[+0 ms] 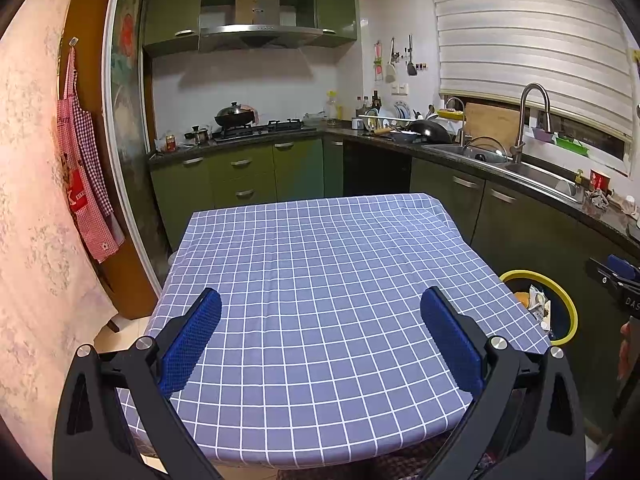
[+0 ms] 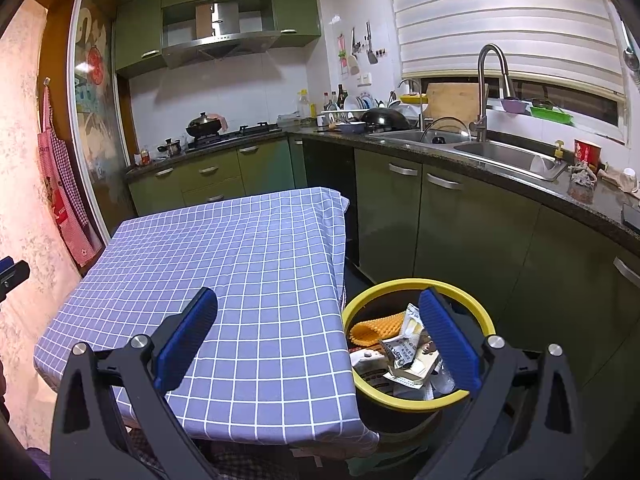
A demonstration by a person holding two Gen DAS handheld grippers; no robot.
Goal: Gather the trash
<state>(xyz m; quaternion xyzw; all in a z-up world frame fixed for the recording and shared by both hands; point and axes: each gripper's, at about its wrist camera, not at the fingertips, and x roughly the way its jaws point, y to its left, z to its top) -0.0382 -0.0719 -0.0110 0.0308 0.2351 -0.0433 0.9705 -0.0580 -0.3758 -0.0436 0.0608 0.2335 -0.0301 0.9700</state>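
Sitting under the right gripper (image 2: pixel 318 340), bin (image 2: pixel 416 402) holds trash (image 2: pixel 404 354).

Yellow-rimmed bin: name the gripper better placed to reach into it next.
Right. The right gripper hangs open partly over the bin, while the left gripper is open over the checked tablecloth.

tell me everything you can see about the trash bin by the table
The bin is round with a bright yellow rim and a dark body, standing upright and open, with no lid in view, on the floor at the right side of the table, close against the hanging tablecloth. Inside lies a heap of trash: crumpled white printed wrappers and an orange ribbed piece. The right hand-held gripper, open, hovers above with one finger over the bin.
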